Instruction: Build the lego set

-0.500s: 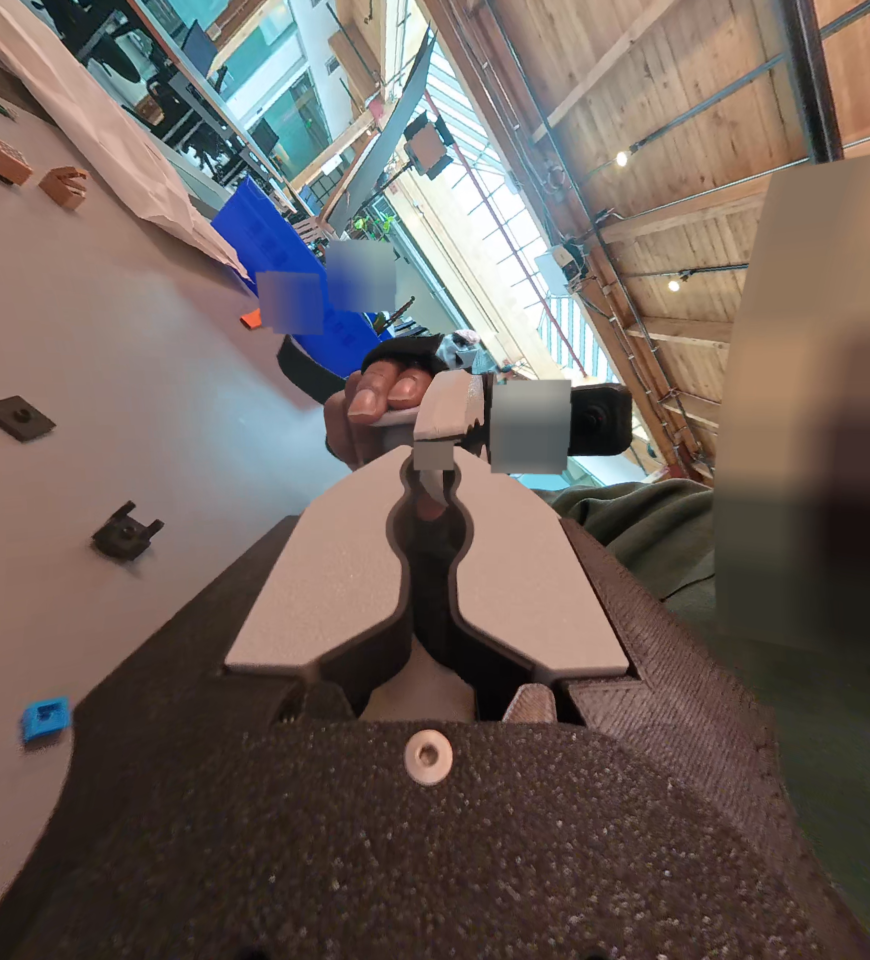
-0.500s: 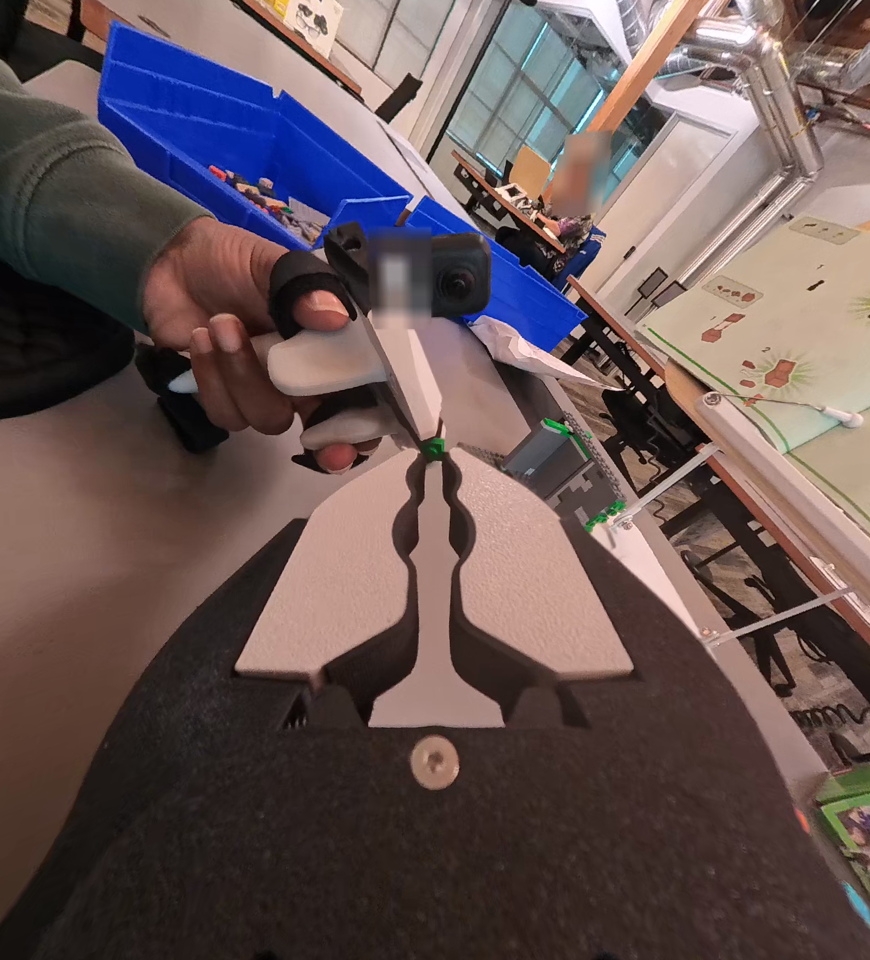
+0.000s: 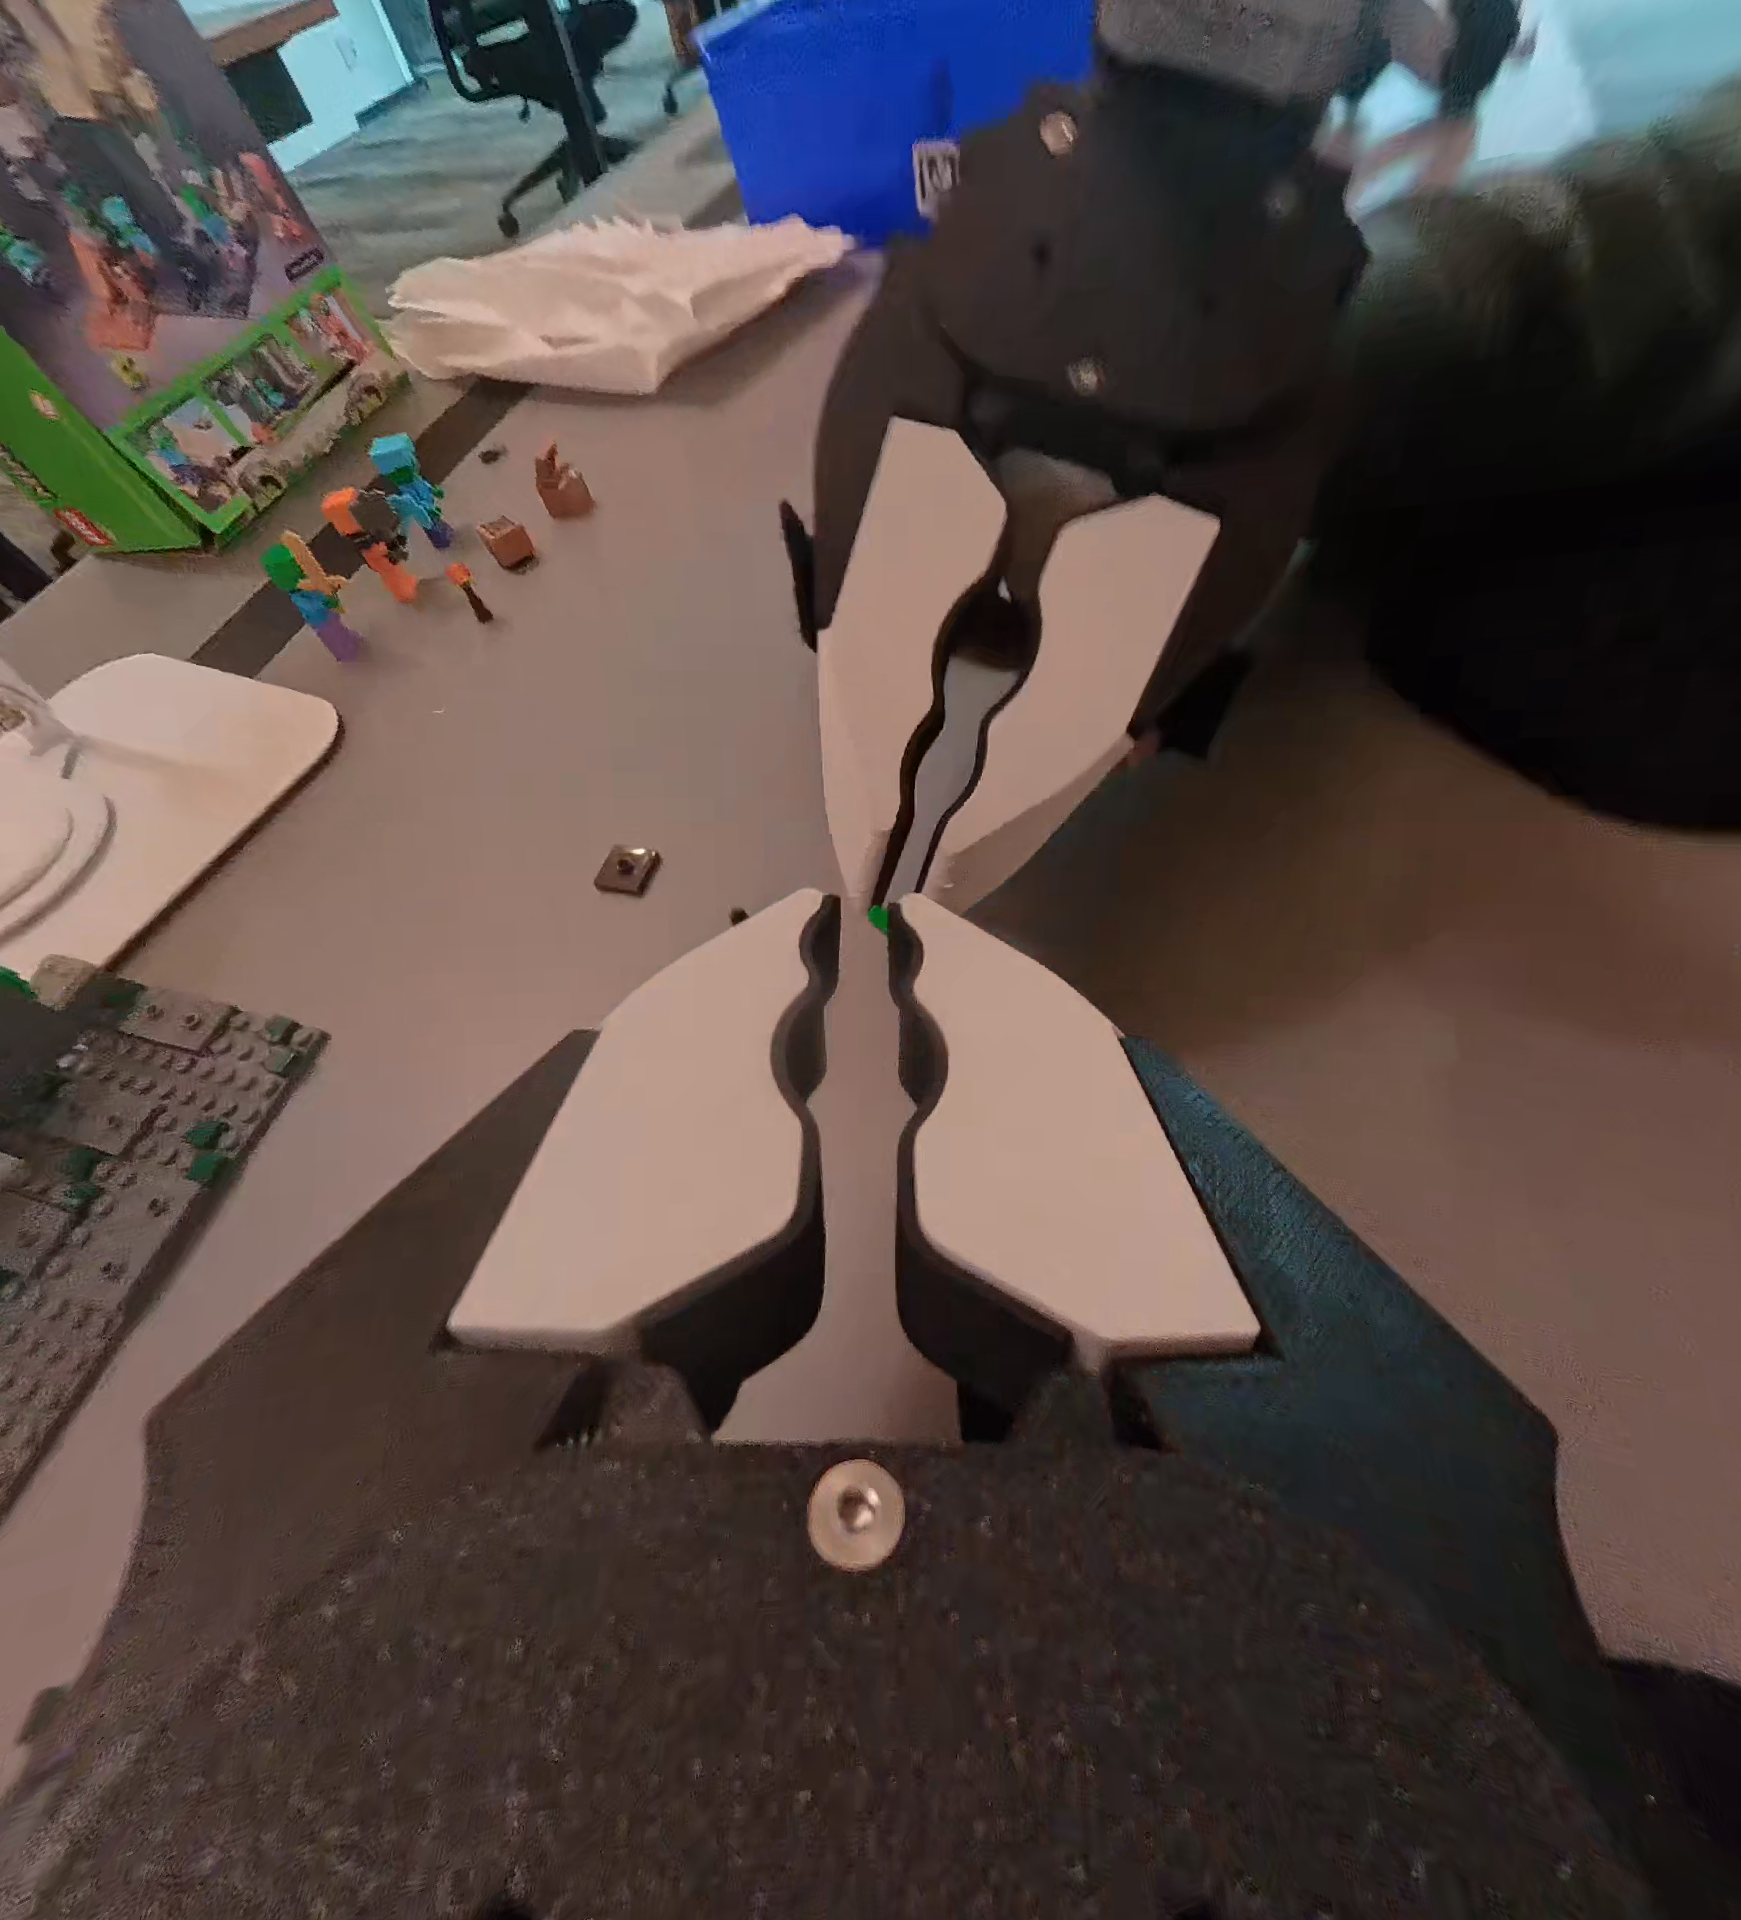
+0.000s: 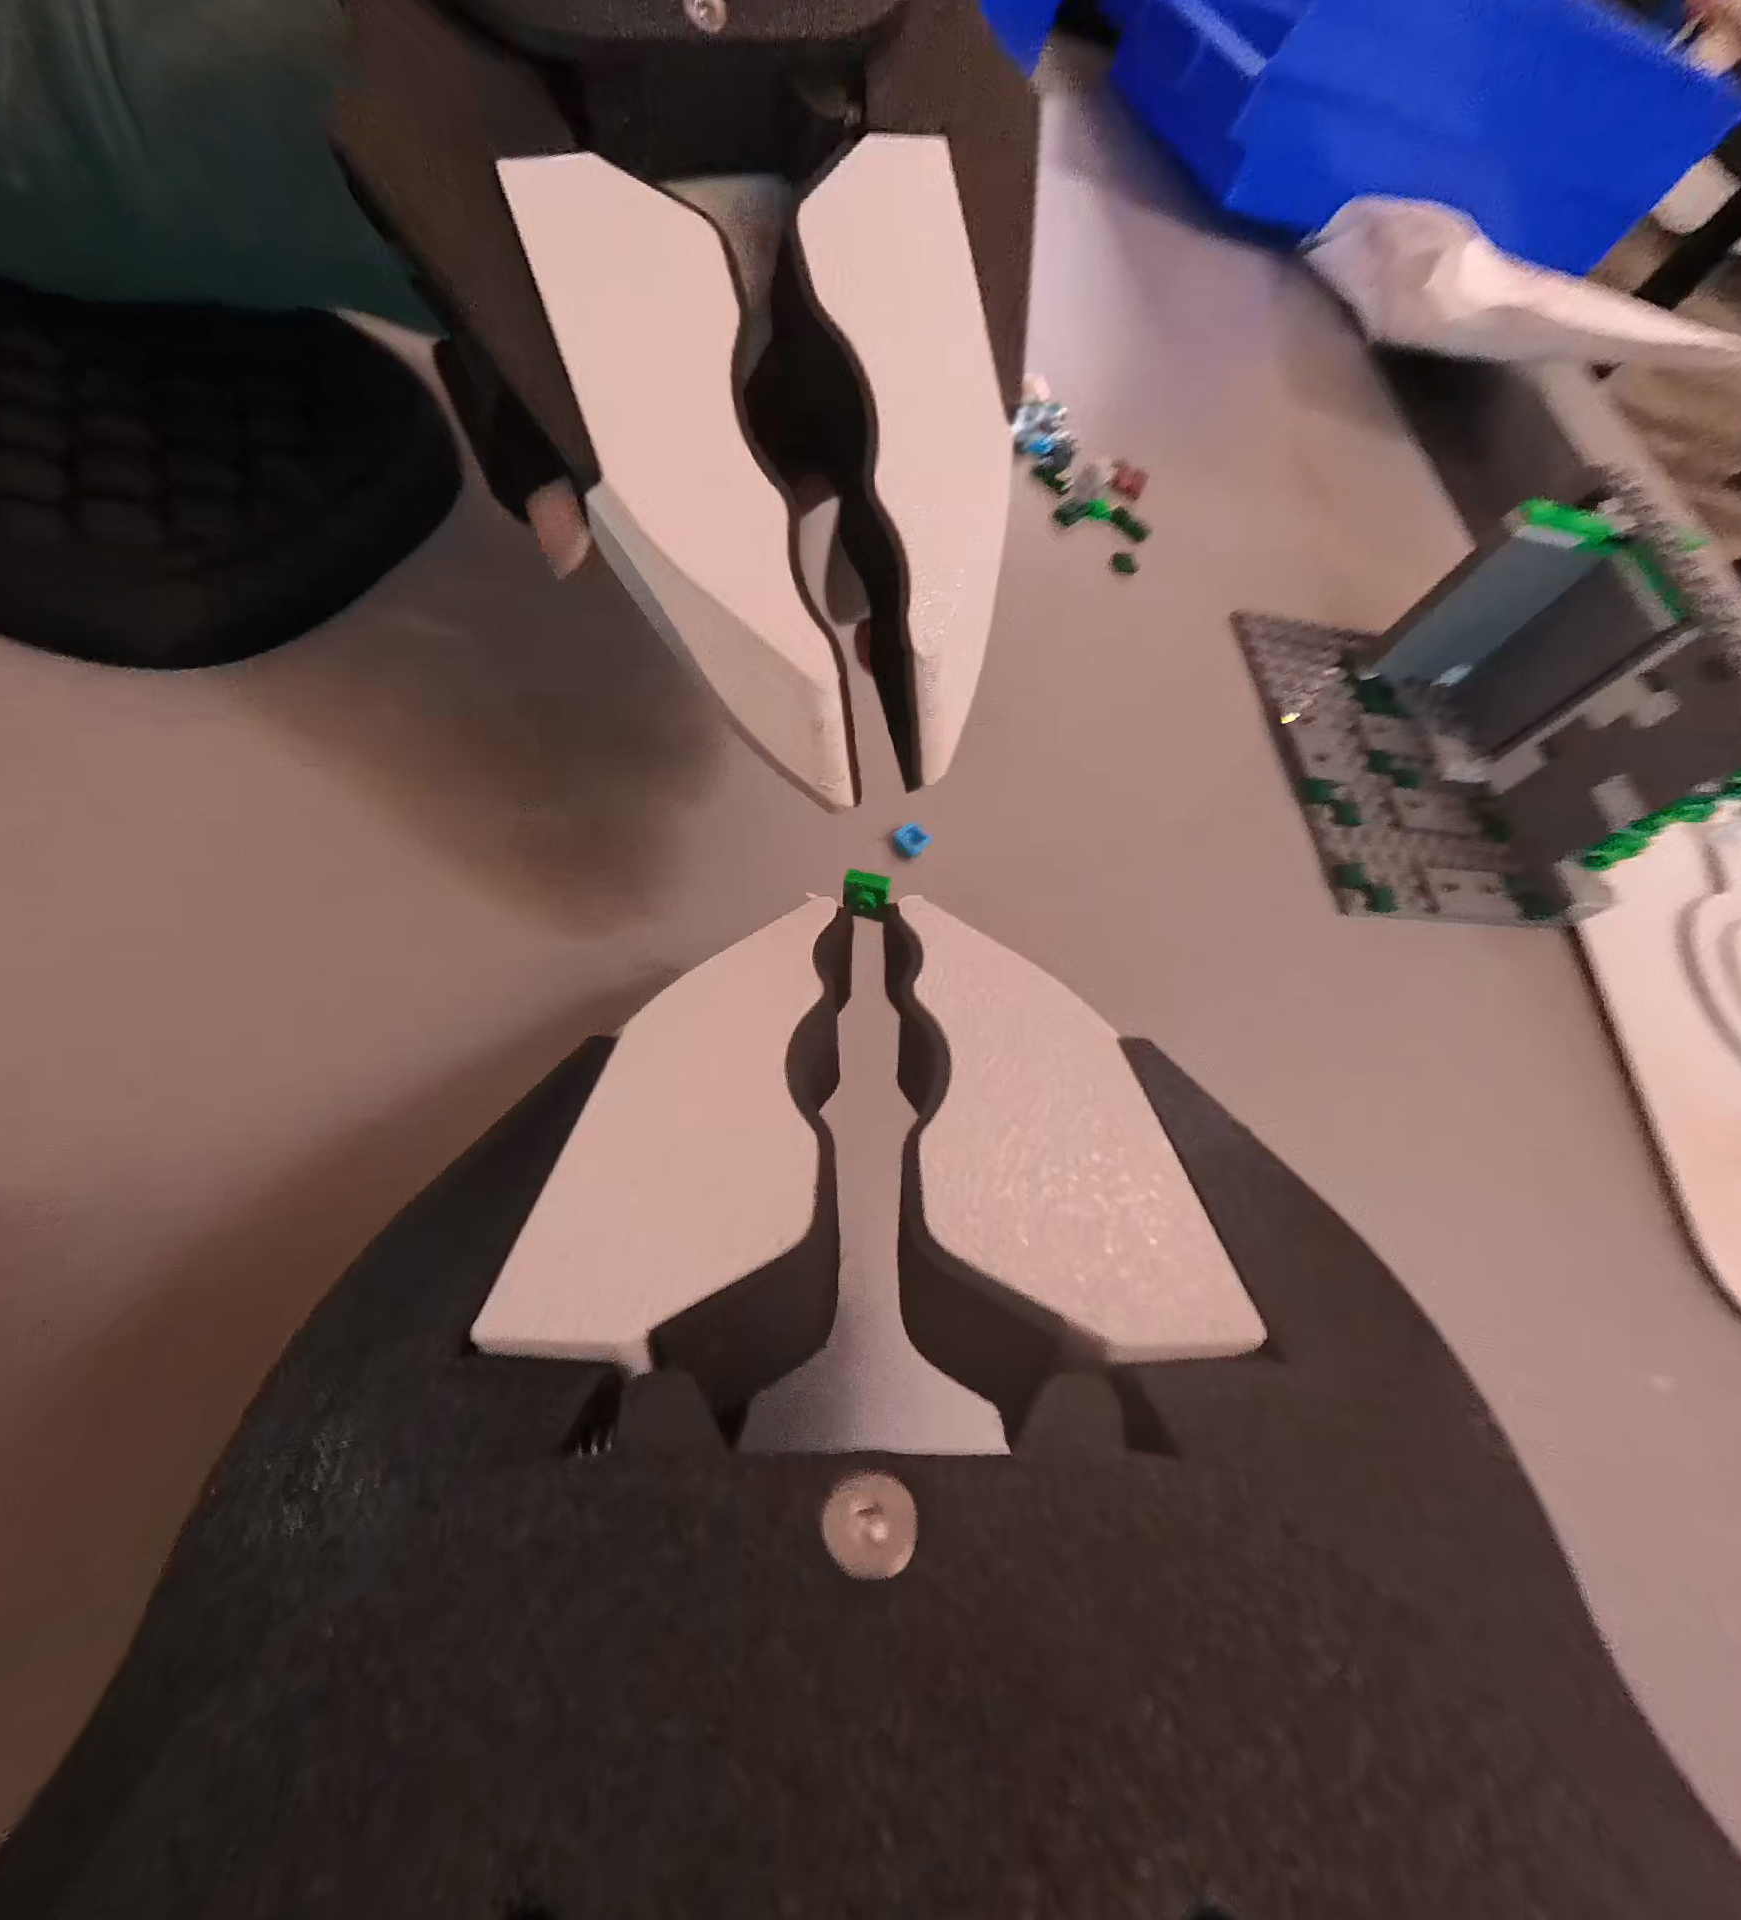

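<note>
Green studded brick (image 4: 866, 891) pinched in right gripper (image 4: 867, 902); left gripper's (image 3: 858, 906) jaws nearly closed, empty.

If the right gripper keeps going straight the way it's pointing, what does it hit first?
Most likely the left gripper, which faces it tip to tip just beyond the green brick held in the right gripper. The small blue brick lies slightly to the side, probably lower on the table; depth is unclear.

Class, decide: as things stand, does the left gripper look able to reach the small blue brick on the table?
Probably yes: the left gripper, apparently empty, hangs near the blue brick with bare table between. The right gripper holding a green piece crowds it.
</note>
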The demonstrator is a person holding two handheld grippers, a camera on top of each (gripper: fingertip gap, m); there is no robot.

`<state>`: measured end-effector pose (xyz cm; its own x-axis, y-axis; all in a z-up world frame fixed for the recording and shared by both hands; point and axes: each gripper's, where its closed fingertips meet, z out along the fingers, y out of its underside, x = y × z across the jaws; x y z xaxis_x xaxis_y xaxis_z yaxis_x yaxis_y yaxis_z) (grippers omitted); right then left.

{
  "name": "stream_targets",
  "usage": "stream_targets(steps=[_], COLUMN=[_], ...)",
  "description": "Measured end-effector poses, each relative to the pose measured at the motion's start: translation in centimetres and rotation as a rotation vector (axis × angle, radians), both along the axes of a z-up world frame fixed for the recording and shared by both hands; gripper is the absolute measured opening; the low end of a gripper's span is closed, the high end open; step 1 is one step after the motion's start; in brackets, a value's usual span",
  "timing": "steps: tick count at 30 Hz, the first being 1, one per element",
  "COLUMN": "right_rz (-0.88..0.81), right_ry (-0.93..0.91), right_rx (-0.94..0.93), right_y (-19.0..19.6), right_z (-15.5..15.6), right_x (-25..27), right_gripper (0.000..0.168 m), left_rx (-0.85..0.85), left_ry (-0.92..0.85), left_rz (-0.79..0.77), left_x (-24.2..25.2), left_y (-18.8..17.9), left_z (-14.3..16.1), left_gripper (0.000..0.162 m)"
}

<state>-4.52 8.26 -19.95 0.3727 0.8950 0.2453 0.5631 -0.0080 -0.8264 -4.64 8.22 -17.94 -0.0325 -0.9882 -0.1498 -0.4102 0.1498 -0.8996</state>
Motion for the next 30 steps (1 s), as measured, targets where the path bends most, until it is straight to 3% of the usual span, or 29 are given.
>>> stream_targets(steps=[1, 11, 30], right_rz=[0.018, 0.128, 0.183], right_ry=[-0.007, -0.063, -0.084], right_rx=[-0.025, -0.146, -0.159], right_y=[-0.3, -2.3, -3.3], right_z=[-0.3, -2.0, -2.6], right_x=[-0.1, -0.6, -1.1], right_gripper=[0.005, 0.005, 0.005], left_rx=[0.028, 0.107, 0.125], left_ry=[0.024, 0.175, 0.244], left_rz=[-0.014, -0.163, -0.201], left_x=[-0.1, -0.5, -0.5], left_y=[-0.2, -2.7, -3.5], left_z=[-0.4, -3.1, -4.3], left_gripper=[0.009, 0.012, 0.008])
